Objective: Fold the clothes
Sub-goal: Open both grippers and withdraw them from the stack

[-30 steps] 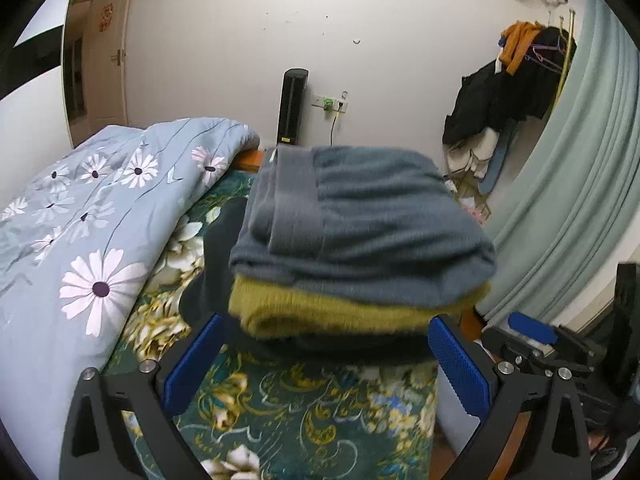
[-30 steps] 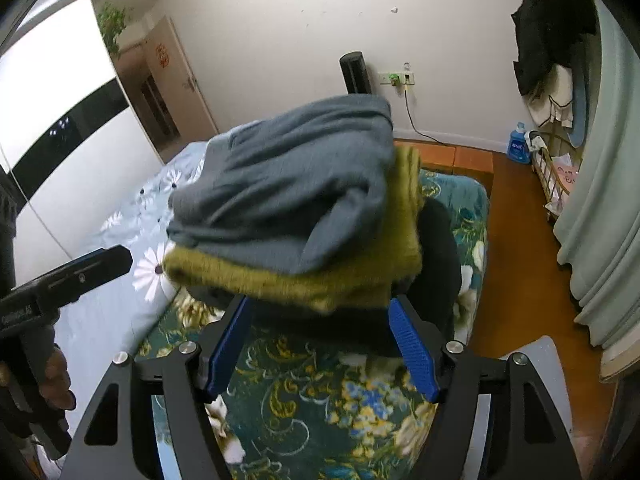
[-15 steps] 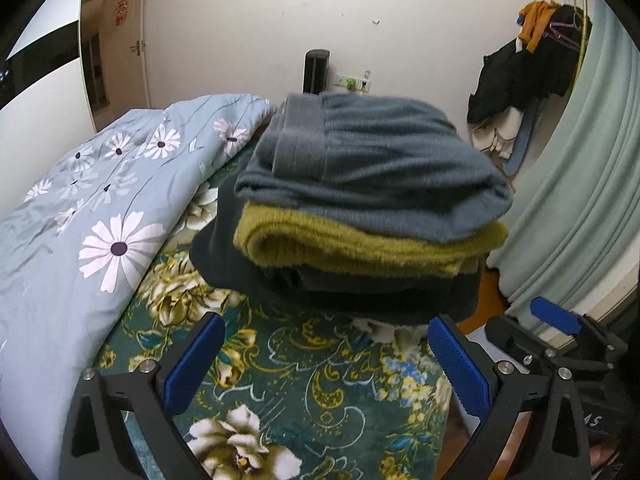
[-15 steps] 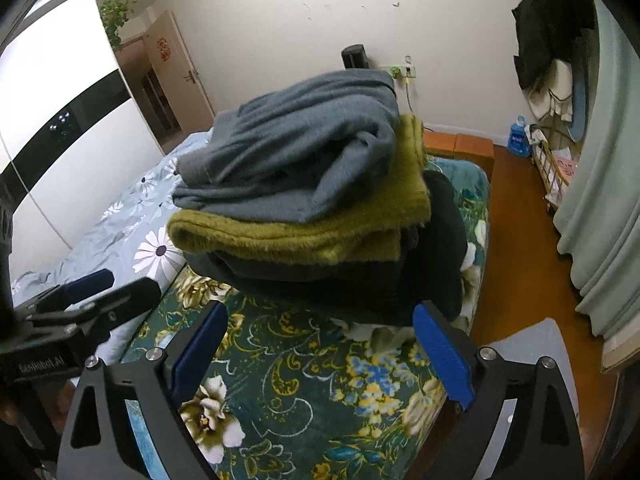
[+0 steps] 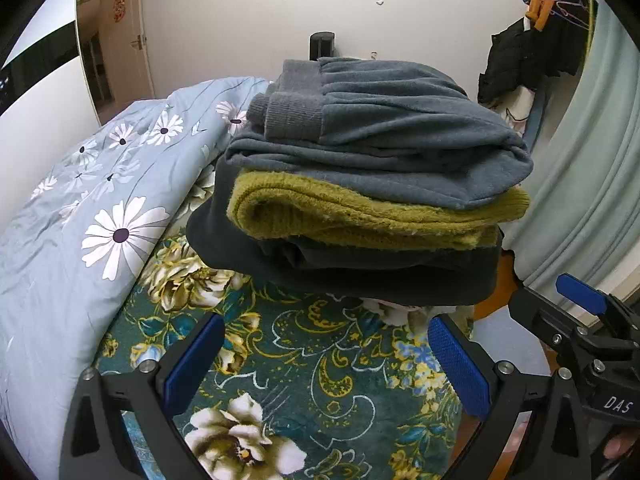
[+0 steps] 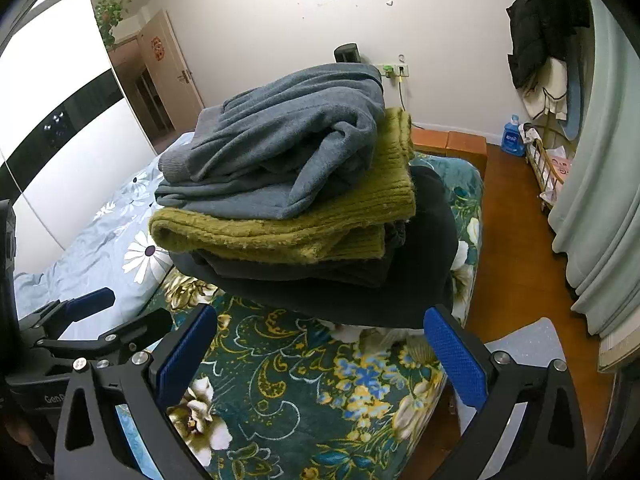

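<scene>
A stack of folded clothes sits on the bed: a grey-blue sweatshirt (image 5: pixel 384 136) (image 6: pixel 280 152) on top, an olive-green knit sweater (image 5: pixel 352 216) (image 6: pixel 288 228) under it, and a dark garment (image 5: pixel 360 272) (image 6: pixel 360 292) at the bottom. My left gripper (image 5: pixel 328 364) is open, a little short of the stack with nothing between its blue pads. My right gripper (image 6: pixel 324 356) is open too, also just short of the stack. The right gripper also shows in the left wrist view at the far right (image 5: pixel 580 320); the left gripper shows at the left edge of the right wrist view (image 6: pixel 92 320).
The stack rests on a dark green floral bedspread (image 5: pixel 320 384) (image 6: pixel 304 392). A light blue daisy quilt (image 5: pixel 92 216) (image 6: pixel 120 232) lies bunched to the left. The bed edge and wooden floor (image 6: pixel 516 248) are on the right, with a curtain (image 6: pixel 600 200) and hanging clothes (image 6: pixel 548 24).
Both grippers have drawn back from the stack and the right one has opened wider. The stack now lies free on the bedspread, farther from the fingers.
</scene>
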